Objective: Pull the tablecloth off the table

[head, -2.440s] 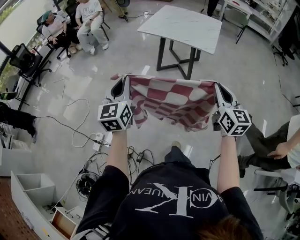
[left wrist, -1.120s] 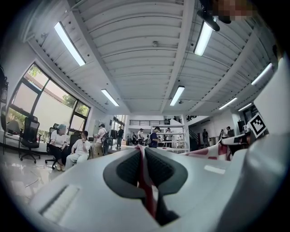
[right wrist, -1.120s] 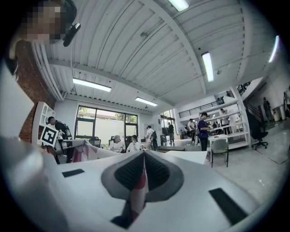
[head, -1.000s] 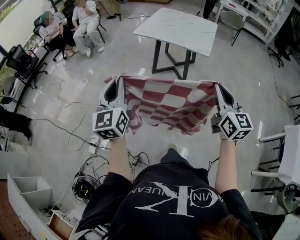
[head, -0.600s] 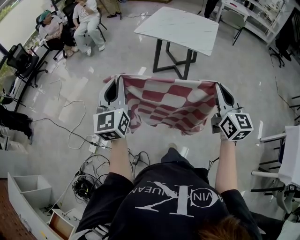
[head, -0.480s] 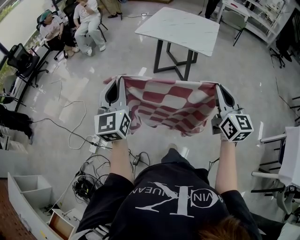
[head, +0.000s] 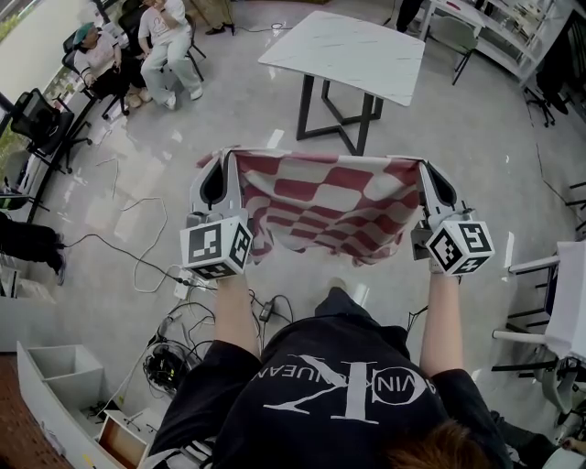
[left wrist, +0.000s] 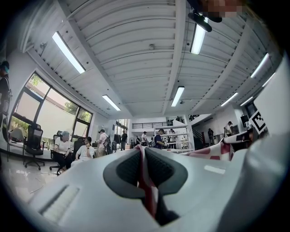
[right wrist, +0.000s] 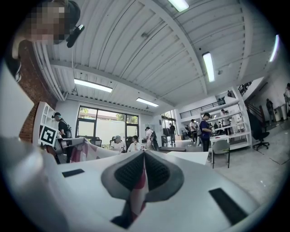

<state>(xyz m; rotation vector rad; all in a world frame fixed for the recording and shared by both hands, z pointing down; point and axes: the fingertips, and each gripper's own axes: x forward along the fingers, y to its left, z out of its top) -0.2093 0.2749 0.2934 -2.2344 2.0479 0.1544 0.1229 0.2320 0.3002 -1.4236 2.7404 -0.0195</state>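
A red-and-white checked tablecloth (head: pixel 325 206) hangs stretched between my two grippers in the head view, sagging in folds at its near edge. My left gripper (head: pixel 222 158) is shut on the cloth's left corner; a strip of the tablecloth (left wrist: pixel 144 179) is pinched between its pads. My right gripper (head: pixel 423 167) is shut on the right corner, with tablecloth (right wrist: pixel 138 188) caught between its pads. The white marble-topped table (head: pixel 343 55) on black legs stands bare on the floor beyond the cloth, apart from it.
Two people sit on chairs (head: pixel 137 50) at the far left. Cables and a power strip (head: pixel 188 275) lie on the floor at my left. A white box (head: pixel 55 385) stands at the lower left. Chairs (head: pixel 549 311) and shelves (head: pixel 526 27) line the right side.
None of note: both grippers keep their hold and the cloth stays stretched between them; the view only shifts slightly.
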